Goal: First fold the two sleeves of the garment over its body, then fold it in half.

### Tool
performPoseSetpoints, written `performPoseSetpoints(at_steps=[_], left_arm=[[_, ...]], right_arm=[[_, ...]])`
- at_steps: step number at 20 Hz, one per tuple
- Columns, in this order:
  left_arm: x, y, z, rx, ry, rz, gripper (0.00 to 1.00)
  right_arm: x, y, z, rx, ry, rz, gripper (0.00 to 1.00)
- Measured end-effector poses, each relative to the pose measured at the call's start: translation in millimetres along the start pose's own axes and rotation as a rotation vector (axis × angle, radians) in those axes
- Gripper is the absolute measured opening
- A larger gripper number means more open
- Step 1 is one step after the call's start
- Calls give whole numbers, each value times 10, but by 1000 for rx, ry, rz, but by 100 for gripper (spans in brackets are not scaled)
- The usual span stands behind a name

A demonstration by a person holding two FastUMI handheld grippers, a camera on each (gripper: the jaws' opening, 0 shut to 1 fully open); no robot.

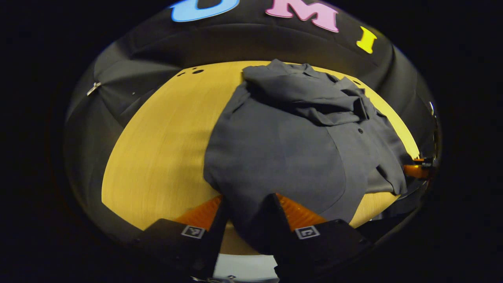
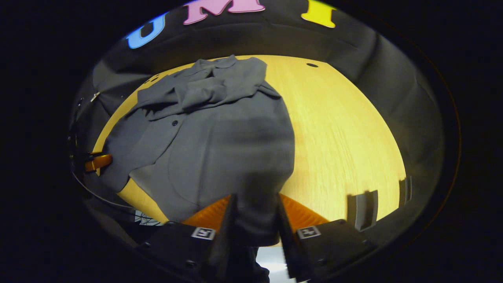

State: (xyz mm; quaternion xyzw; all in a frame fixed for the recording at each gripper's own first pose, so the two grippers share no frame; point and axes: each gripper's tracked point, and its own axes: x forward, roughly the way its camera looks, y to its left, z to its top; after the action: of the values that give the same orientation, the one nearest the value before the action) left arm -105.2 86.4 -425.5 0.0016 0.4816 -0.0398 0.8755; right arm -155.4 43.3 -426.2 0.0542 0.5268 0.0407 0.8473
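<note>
Our garment [image 1: 283, 157] lies on the table [image 1: 157, 149], both sleeves already folded over its body near the collar. The left gripper [image 1: 247, 224] and right gripper [image 2: 255, 224] each pinch its hem; we judge halving remains.

Dim booth, warm overhead light on the table [image 1: 157, 157], fisheye-bent edges, soft motion blur.
</note>
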Motion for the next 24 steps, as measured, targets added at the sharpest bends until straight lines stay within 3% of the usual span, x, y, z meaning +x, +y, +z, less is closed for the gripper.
performPoseSetpoints(at_steps=[2,3,5,11,14,16,24], left_arm=[[40,-51,62,16,11,-9,31],[31,-60,72,16,26,-11,11],[-51,-136,19,6,53,-47,6],[-514,-166,-40,-53,40,-88,6],[-634,-138,162,-96,29,-108,6],[-743,-189,359,-135,8,-135,9],[-940,-216,1537,-167,-179,-187,6]], right_arm=[[32,64,29,12,16,43,12],[29,69,28,31,31,60,9],[-17,76,23,67,45,82,5],[-458,71,52,142,-3,122,5],[-596,87,207,182,-45,154,5],[-680,119,408,216,-97,180,5],[-1012,10,1660,194,-353,211,5]])
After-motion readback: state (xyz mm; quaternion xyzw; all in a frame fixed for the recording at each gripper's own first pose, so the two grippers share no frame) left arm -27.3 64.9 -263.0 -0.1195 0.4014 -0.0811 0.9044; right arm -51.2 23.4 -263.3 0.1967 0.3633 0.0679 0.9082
